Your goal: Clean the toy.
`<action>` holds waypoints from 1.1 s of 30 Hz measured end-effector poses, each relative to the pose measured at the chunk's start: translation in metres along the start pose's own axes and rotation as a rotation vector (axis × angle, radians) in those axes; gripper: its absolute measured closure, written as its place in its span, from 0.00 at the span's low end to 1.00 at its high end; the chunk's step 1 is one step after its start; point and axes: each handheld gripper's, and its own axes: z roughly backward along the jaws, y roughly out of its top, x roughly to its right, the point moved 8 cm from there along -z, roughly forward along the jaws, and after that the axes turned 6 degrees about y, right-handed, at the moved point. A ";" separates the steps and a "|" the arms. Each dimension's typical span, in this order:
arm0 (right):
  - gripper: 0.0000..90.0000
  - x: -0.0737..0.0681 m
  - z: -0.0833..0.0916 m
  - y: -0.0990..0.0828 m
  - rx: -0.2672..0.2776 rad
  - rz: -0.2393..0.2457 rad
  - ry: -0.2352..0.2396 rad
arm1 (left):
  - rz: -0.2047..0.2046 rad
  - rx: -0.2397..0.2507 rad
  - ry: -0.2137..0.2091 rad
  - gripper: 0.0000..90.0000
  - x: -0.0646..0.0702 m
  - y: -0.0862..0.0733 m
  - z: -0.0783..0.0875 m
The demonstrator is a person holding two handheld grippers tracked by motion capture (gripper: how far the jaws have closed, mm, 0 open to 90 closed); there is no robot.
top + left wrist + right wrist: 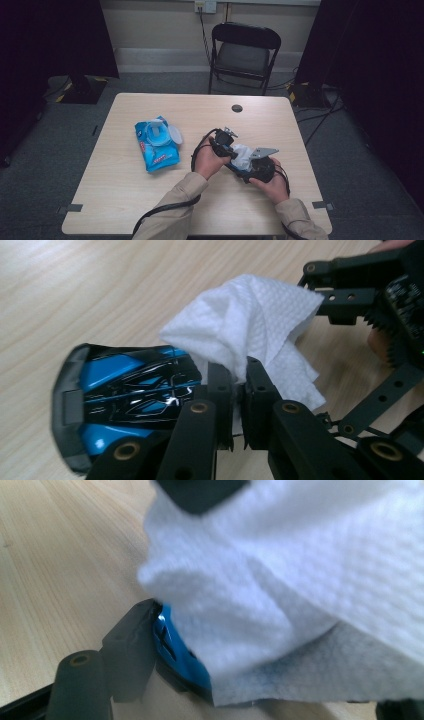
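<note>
Lying on the light wooden table point(125, 190), the inventory runs as follows.

Item one: a white wipe point(250, 325), crumpled and textured, pinched between the jaws of the left gripper point(239, 405), which stand nearly closed with a fold of the sheet caught between the pads. In the high view the wipe point(243, 154) sits between the two hands, right of the table's middle.

Item two: a blue and black glossy object point(130, 390) with a grey end (its kind cannot be told), lying just beside the left gripper's jaws and partly under the wipe. In the right gripper view a blue edge of it point(175, 655) shows beneath the wipe point(300, 590), touching a grey pad of the right gripper point(210, 680); those jaws stand wide with the object between them, and the far pad is hidden by the wipe, so a firm grip cannot be told.

Item three: a blue wipes pack point(156, 144), lid flipped open, lying left of the hands and well apart from them.

Item four: a black folding chair point(243, 52) beyond the table's far edge.
</note>
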 end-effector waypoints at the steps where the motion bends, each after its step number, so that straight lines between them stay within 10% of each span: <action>1: 0.28 0.000 0.000 0.000 0.000 0.000 0.000 | 0.000 -0.004 -0.008 0.94 0.002 -0.001 -0.003; 17: 0.28 0.000 0.000 0.000 0.000 0.000 0.000 | 0.032 -0.007 -0.008 0.94 0.003 -0.002 -0.009; 33: 0.28 0.000 0.000 0.000 0.000 -0.001 0.000 | 0.064 0.005 0.083 0.93 -0.032 -0.003 -0.002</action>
